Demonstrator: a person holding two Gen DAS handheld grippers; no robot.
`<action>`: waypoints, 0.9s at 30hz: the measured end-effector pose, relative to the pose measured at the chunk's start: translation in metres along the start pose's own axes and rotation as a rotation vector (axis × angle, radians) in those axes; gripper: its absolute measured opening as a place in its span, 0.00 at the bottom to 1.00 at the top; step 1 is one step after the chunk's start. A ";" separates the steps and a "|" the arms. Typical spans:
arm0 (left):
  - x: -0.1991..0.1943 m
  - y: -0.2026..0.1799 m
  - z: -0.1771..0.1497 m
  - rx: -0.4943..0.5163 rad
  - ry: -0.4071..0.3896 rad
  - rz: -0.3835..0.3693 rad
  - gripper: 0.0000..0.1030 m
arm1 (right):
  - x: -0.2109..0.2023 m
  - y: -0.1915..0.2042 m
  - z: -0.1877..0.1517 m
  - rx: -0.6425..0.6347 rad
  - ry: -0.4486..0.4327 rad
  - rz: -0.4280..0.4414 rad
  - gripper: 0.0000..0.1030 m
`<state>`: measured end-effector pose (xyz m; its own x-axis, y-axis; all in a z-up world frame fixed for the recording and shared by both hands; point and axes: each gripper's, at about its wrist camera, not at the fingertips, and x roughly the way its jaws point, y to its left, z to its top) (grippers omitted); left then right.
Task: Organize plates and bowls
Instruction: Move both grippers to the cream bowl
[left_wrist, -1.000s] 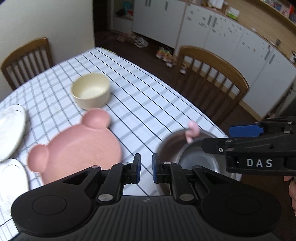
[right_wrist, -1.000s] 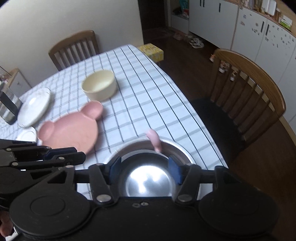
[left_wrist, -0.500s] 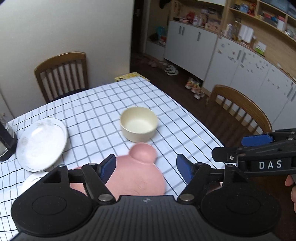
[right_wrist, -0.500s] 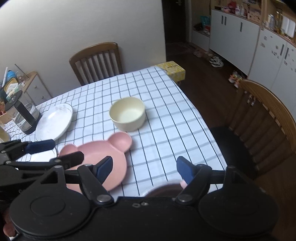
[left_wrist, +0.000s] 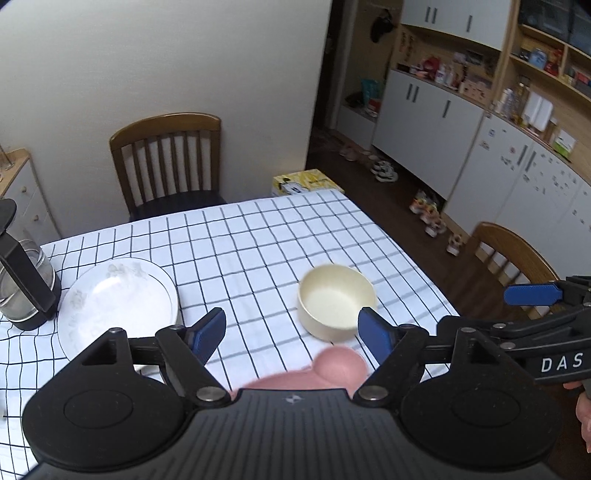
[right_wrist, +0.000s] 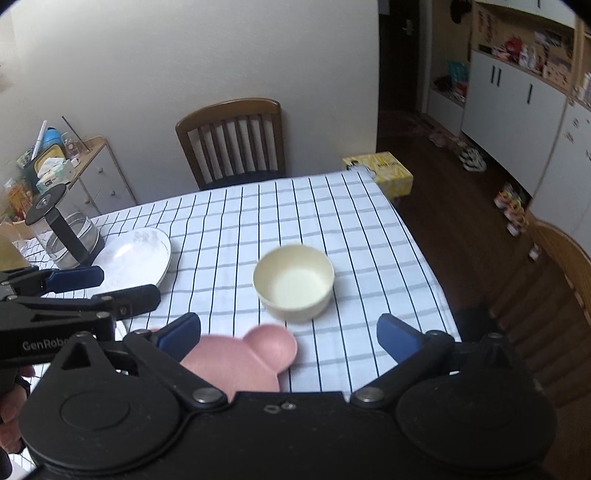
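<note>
I hold both grippers, left (left_wrist: 291, 334) and right (right_wrist: 288, 338), above the tabletop (right_wrist: 258, 221), jaws apart and empty. The bowl (right_wrist: 294, 283) sits mid-table; pink plate (right_wrist: 243, 363) nearer me, white plate (left_wrist: 118, 295) left of the bowl.

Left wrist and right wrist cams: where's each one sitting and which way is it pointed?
Left wrist: on the left gripper, raised above the table, looking forward-down; jaws open; right gripper at right.
Right wrist: on the right gripper, same heading; jaws open; left gripper at left.
Shared: cream bowl, pink bear plate, white plate, glass carafe.
</note>
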<state>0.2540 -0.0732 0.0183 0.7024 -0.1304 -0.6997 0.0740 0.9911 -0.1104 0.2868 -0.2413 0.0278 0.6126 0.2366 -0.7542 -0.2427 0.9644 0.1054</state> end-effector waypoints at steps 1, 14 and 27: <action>0.004 0.002 0.003 -0.008 0.002 0.003 0.76 | 0.005 -0.001 0.004 -0.005 -0.001 0.001 1.00; 0.089 0.012 0.022 -0.026 0.093 0.054 0.76 | 0.086 -0.031 0.040 -0.008 0.060 -0.025 0.97; 0.169 0.006 0.022 -0.032 0.205 0.070 0.76 | 0.158 -0.054 0.042 0.004 0.158 -0.028 0.88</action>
<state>0.3891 -0.0892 -0.0850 0.5460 -0.0668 -0.8351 0.0049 0.9971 -0.0765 0.4283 -0.2509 -0.0695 0.4929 0.1879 -0.8496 -0.2234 0.9710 0.0851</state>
